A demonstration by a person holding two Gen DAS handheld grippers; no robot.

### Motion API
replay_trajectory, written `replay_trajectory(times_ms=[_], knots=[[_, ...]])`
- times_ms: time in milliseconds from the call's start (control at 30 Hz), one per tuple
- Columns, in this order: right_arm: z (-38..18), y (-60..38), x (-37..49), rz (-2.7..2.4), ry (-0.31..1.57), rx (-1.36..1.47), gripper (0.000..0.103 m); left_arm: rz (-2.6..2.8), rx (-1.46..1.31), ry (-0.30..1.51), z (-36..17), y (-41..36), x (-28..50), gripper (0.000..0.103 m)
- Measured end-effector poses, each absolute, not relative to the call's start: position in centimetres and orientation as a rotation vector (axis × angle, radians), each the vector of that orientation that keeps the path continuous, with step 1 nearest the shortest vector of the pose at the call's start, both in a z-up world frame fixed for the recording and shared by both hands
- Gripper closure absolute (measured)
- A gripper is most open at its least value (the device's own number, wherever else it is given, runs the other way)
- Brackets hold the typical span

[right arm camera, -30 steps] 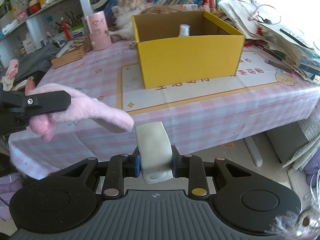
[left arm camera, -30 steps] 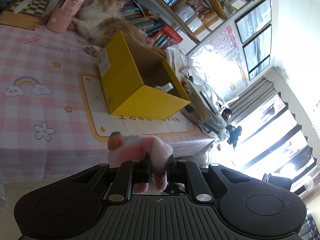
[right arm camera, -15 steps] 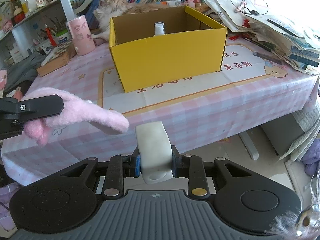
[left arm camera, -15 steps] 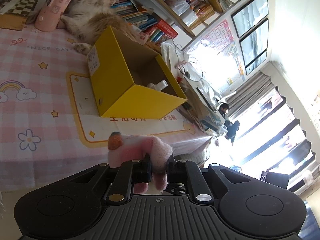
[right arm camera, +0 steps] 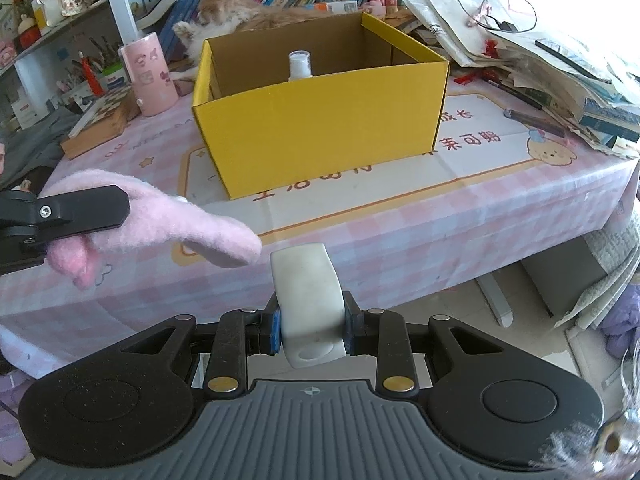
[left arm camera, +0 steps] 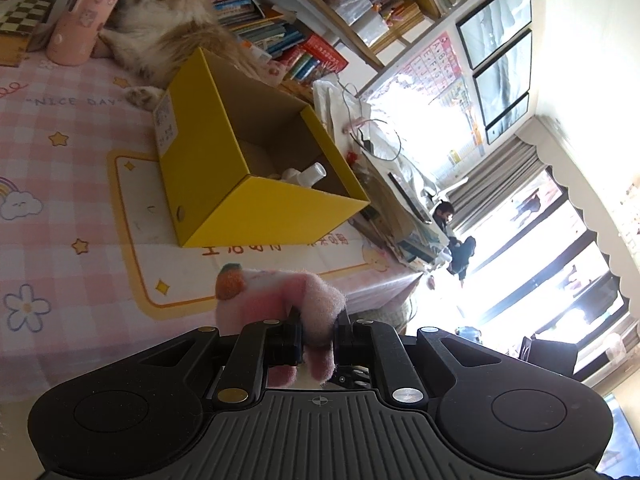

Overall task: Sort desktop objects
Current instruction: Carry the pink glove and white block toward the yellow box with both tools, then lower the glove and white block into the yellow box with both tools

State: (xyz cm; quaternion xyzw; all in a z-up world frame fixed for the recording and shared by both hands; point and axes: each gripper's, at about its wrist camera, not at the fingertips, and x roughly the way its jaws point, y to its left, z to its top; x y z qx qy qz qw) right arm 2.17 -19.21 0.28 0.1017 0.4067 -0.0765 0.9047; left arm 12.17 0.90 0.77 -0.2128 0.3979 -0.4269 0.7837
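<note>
My left gripper point(left arm camera: 318, 338) is shut on a fluffy pink plush toy point(left arm camera: 276, 300) with a small strawberry on it. In the right wrist view the same pink plush toy point(right arm camera: 176, 224) hangs at the left over the table's front edge, clamped by the left gripper's black finger point(right arm camera: 80, 208). My right gripper point(right arm camera: 312, 328) is shut on a white plastic object point(right arm camera: 308, 300), held in front of the table edge. An open yellow cardboard box point(right arm camera: 320, 128) stands on the pink checked tablecloth point(right arm camera: 420, 216), with a white bottle point(right arm camera: 300, 65) upright inside. In the left wrist view the yellow box point(left arm camera: 224, 184) lies ahead.
A cat point(right arm camera: 236, 12) lies behind the box beside a pink cup point(right arm camera: 149, 76). A chessboard box point(right arm camera: 100, 120) sits at the far left, and piled papers and books point(right arm camera: 560, 64) crowd the right. Bookshelves point(left arm camera: 320, 8) line the back. A person point(left arm camera: 452, 232) sits by the bright windows.
Both grippers have come closer to the table and the yellow box, which now looks larger in both views. Each grip is unchanged.
</note>
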Motion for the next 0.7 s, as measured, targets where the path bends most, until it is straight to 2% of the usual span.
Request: replay_trajectory(times_ms=[300,700], knots=[[1.2,-22.6,3.9,-0.160,0.820,0.173,0.078,-0.927,-0.453,0.813,1.3,-2.4,13.2,0.091],[5.7,-27.8,8.4,-0.097,0.652,0.163,0.078,-0.882,-0.503,0.585,5.4,-5.7,15.3,0.091]])
